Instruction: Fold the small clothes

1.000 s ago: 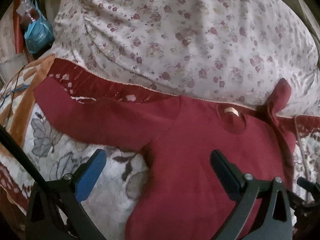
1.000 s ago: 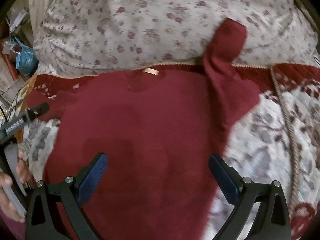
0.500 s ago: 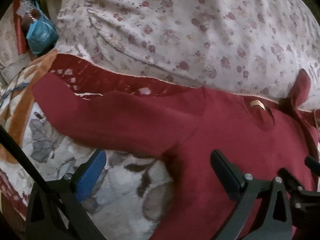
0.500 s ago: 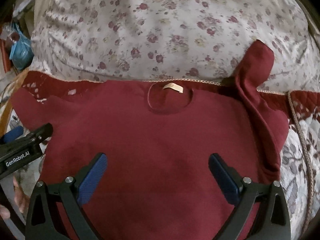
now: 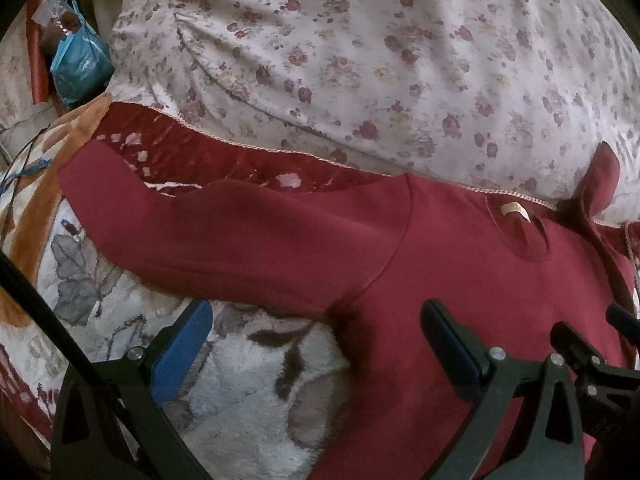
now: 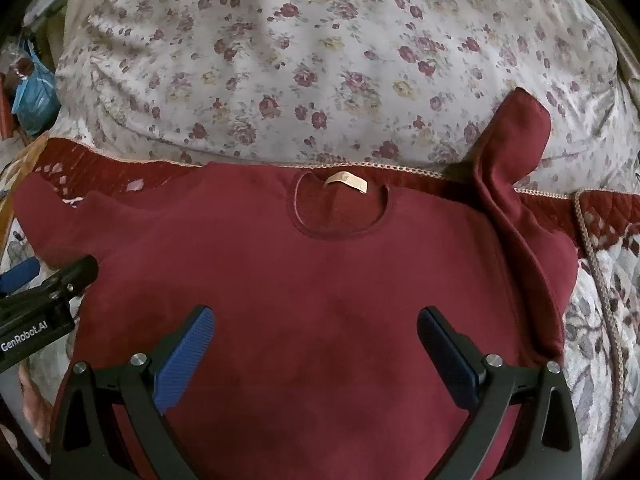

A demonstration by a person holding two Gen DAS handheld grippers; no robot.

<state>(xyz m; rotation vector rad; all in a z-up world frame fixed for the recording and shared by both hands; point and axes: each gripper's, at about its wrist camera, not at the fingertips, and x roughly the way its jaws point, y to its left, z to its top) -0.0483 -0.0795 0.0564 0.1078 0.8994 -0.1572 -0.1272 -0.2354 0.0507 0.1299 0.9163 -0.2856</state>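
Note:
A small dark red long-sleeved top (image 6: 320, 280) lies flat, front up, with a tan label (image 6: 346, 181) at the round neckline. Its left sleeve (image 5: 224, 240) stretches out flat to the left. The right sleeve (image 6: 516, 160) is bunched and props up against the floral pillow. My left gripper (image 5: 316, 340) is open above the left armpit, one finger over the blanket, one over the body. My right gripper (image 6: 316, 344) is open over the chest, nothing between its fingers. The left gripper's body (image 6: 44, 308) shows at the right wrist view's left edge.
A big floral pillow (image 6: 320, 60) rises just behind the top. Underneath lies a fleece blanket (image 5: 248, 400) with grey leaf pattern and a dark red border (image 5: 224, 160). A blue bag (image 5: 80, 68) and clutter sit at the far left. A cord trim (image 6: 600, 280) runs along the right.
Both grippers have shifted left and forward. The right wrist view now centres on the neckline, the left wrist view on the left sleeve and armpit. The top has not moved.

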